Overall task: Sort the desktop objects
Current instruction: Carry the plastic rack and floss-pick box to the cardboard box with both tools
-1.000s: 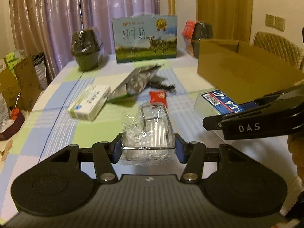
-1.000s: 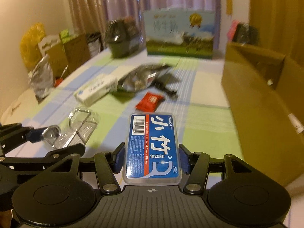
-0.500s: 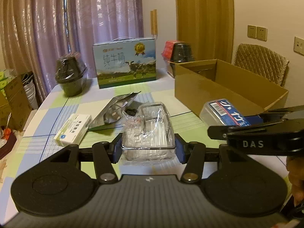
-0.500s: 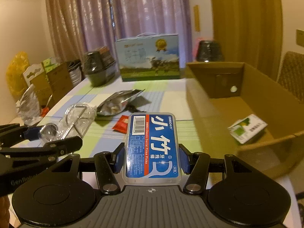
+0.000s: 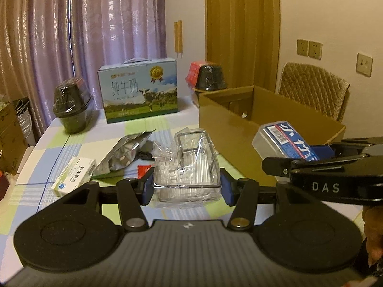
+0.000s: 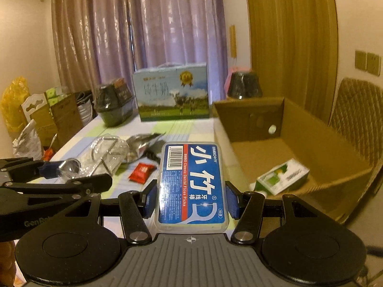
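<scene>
My left gripper [image 5: 186, 187] is shut on a clear plastic box wrapped in film [image 5: 189, 165], held above the checked tablecloth. My right gripper [image 6: 190, 202] is shut on a blue floss pick box [image 6: 191, 184] and hangs beside the open cardboard box [image 6: 296, 143], which holds a green and white carton [image 6: 282, 175]. In the left wrist view the floss pick box [image 5: 284, 141] shows at right, in front of the cardboard box [image 5: 239, 129]. On the table lie a white medicine box [image 5: 73, 175], a silver foil bag [image 5: 124, 151] and a red sachet [image 6: 141, 172].
A blue milk carton case [image 5: 140, 93] stands at the back of the table, with dark wrapped pots at back left [image 5: 71, 110] and back right [image 5: 210, 77]. A padded chair [image 5: 313, 87] stands beyond the cardboard box. Boxes and bags [image 6: 36, 119] crowd the floor at left.
Both grippers have risen and tilted up with their loads, so more of the room shows. The right gripper has moved nearer the cardboard box and its inside now shows.
</scene>
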Demonstrator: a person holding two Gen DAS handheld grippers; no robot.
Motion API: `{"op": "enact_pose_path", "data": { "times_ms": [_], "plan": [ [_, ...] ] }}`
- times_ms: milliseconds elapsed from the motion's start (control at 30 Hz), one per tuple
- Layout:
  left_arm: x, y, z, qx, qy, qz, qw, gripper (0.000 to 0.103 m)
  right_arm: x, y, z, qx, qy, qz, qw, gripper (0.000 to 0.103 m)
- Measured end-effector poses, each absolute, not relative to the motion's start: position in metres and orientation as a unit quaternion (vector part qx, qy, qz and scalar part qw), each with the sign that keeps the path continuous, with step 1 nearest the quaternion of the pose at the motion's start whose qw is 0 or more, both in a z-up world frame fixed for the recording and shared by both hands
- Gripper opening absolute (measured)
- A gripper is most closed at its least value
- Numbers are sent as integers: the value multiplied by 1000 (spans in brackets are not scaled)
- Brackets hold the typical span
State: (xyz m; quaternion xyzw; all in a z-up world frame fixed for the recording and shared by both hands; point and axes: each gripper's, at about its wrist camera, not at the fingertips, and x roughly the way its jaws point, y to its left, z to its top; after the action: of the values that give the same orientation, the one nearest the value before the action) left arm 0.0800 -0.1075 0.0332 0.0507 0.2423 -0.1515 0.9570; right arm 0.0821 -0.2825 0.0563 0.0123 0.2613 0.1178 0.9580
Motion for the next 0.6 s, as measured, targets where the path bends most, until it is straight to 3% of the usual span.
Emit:
{"op": "enact_pose_path", "data": {
  "times_ms": [600],
  "plan": [
    [104,-193,68,45,214,-241,946,49,120,-379,115,29,254,40,966,54]
  ]
}}
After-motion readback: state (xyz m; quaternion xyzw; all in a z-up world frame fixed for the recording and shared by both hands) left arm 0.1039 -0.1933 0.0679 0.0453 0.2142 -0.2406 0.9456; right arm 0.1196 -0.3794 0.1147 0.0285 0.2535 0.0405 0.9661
